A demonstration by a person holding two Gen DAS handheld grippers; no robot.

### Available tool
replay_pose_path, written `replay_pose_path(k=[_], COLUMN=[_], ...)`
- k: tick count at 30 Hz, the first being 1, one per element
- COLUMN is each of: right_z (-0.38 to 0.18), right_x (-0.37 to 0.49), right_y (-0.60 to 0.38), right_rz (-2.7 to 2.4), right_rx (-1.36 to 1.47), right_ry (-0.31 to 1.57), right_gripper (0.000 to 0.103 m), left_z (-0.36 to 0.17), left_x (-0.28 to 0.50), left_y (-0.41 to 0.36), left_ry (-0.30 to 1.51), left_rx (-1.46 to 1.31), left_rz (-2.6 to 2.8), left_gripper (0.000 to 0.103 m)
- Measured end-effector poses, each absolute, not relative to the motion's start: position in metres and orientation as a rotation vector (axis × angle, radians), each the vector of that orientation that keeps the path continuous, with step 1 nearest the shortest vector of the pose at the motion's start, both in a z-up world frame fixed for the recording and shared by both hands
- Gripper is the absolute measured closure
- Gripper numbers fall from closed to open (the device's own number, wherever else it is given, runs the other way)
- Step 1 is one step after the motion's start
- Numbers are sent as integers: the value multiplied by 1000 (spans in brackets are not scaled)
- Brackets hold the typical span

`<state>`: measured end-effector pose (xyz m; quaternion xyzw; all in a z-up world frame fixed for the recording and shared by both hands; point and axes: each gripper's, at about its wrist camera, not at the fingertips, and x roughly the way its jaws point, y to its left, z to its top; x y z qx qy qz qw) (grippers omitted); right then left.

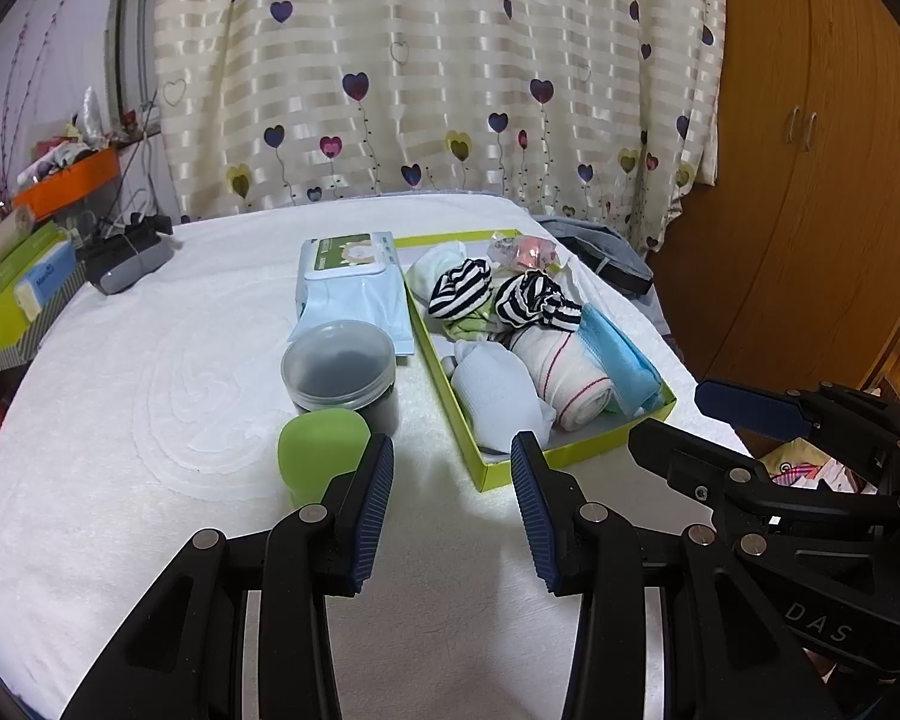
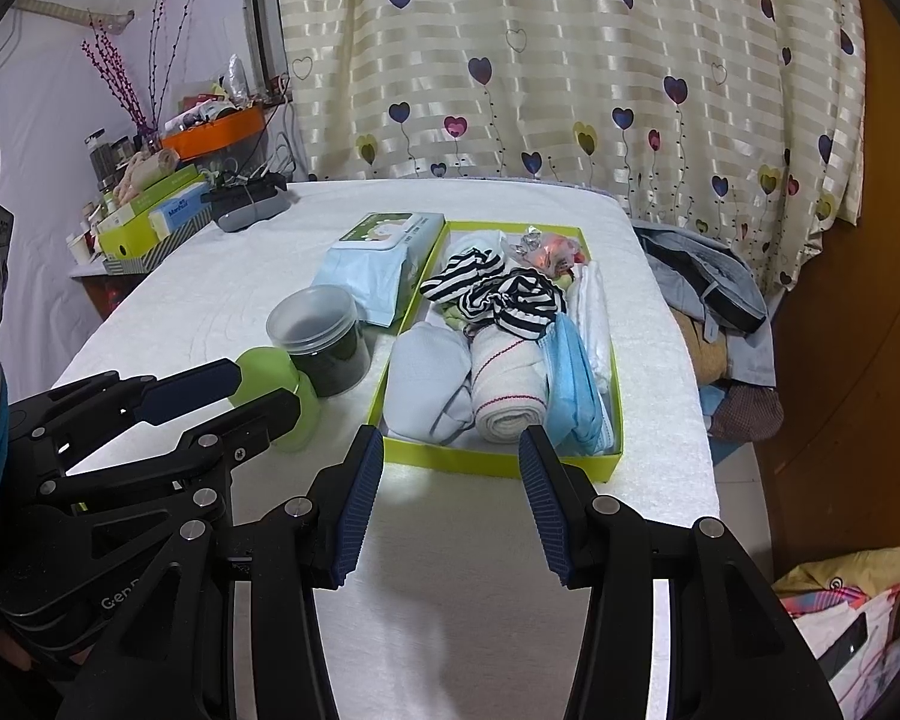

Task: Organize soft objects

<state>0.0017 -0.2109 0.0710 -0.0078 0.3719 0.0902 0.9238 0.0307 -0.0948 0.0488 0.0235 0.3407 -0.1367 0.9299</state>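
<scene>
Both my grippers hover over the white towel-covered table [image 1: 120, 420], nothing btwn the pads. Left gripper [image 1: 453, 504]: fingers apart, empty, just short of the green box [image 1: 576, 459] corner. Right gripper [image 2: 450, 504]: fingers apart, empty, at the box's near edge. Inside the box: striped socks [image 2: 498, 294], rolled white towel w/ red stitching [image 2: 507, 384], pale blue cloth [image 2: 429, 384], blue face masks [image 2: 573, 384]. Left of the box: wipes pack [image 1: 354, 282], clear-lidded jar [image 1: 339, 372], green cup [image 1: 318, 450] right beside the jar.
</scene>
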Motion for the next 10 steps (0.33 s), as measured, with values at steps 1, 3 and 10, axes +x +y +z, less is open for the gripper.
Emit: replay_pose_path(k=[1, 3, 10], right_z=[70, 71, 71], right_x=[1, 2, 3], right_y=[-211, -211, -212], right_rz=[185, 185, 186], right_rx=[-16, -15, -15], right_ry=[764, 763, 763], right_gripper=[55, 55, 55], left_z=[49, 49, 47], left_x=[31, 30, 27], left_y=[-95, -94, -94], left_ry=[697, 695, 689], left_rx=[49, 48, 51], left_rz=[-280, -280, -279], left_gripper=[63, 63, 63])
